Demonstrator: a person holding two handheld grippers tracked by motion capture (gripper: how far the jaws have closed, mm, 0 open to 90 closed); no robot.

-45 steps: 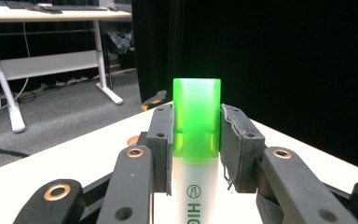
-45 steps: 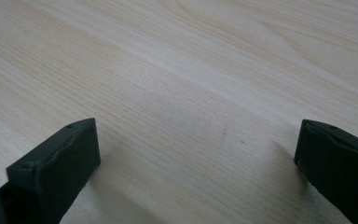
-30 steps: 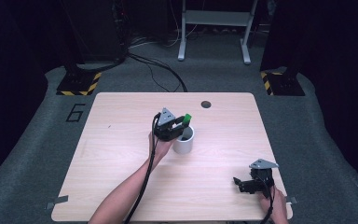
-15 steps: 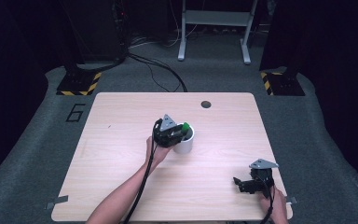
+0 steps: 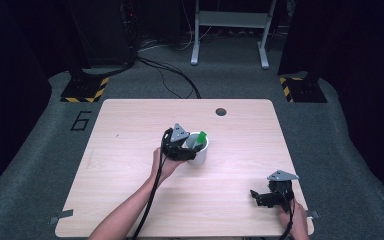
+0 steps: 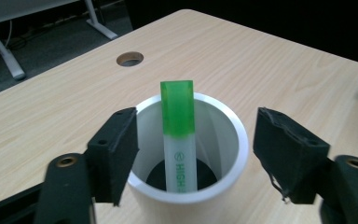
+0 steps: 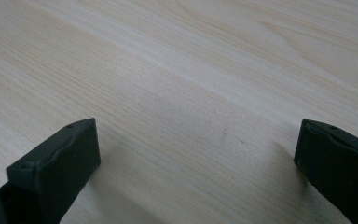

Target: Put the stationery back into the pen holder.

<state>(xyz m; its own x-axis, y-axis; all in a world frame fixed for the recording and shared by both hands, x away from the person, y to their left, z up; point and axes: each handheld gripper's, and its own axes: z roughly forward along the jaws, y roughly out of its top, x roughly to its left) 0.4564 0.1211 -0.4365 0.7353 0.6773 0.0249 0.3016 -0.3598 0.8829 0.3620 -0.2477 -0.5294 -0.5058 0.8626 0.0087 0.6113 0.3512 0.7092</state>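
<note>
Left gripper view: highlighter [image 6: 178,135] between open tool [image 6: 200,154]

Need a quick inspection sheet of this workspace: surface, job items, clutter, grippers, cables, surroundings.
Surface: wooden table, round hole near far edge.
Job's things: green highlighter standing tilted in white cup.
Clutter: nothing seen.
Grippers: left gripper open, jaws just opened, astride the cup; right gripper open, nothing between.
Cables: gripper cable along left forearm; floor cables.
Surroundings: grey carpet, stand legs.
</note>
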